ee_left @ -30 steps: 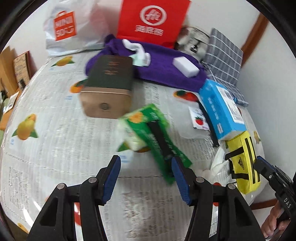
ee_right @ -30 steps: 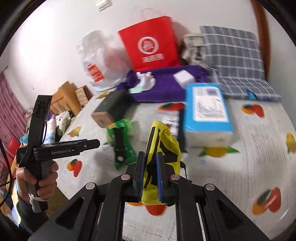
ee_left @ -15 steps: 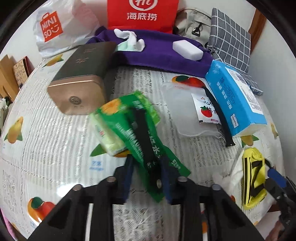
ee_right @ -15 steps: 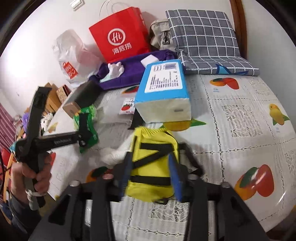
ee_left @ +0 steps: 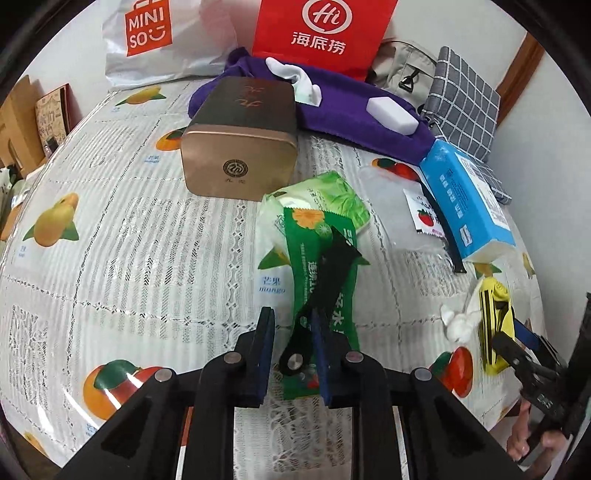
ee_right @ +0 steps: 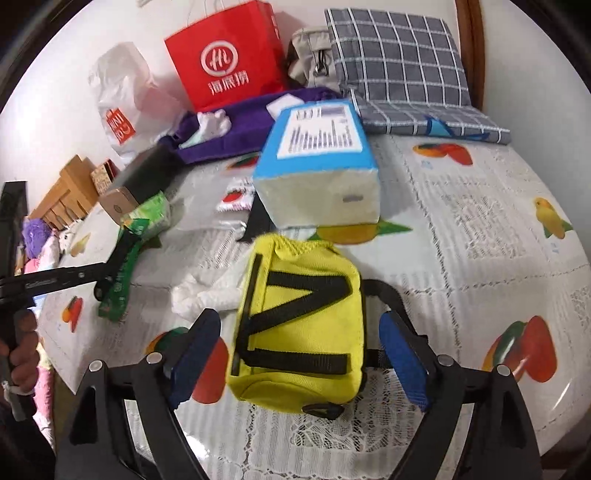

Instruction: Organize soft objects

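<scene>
Right gripper [ee_right: 301,360] jaws opening, yellow pouch [ee_right: 301,328] now released flat near the table's [ee_right: 480,229] front edge; a second ago it was pinched. Left gripper [ee_left: 291,347] jaws closing on the green packet's [ee_left: 317,258] black strap, mid-table, likely next to move

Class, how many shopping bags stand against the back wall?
2: a red paper bag in the middle behind the purple cloth, and a white plastic bag to its left. Others may be hidden.
</scene>
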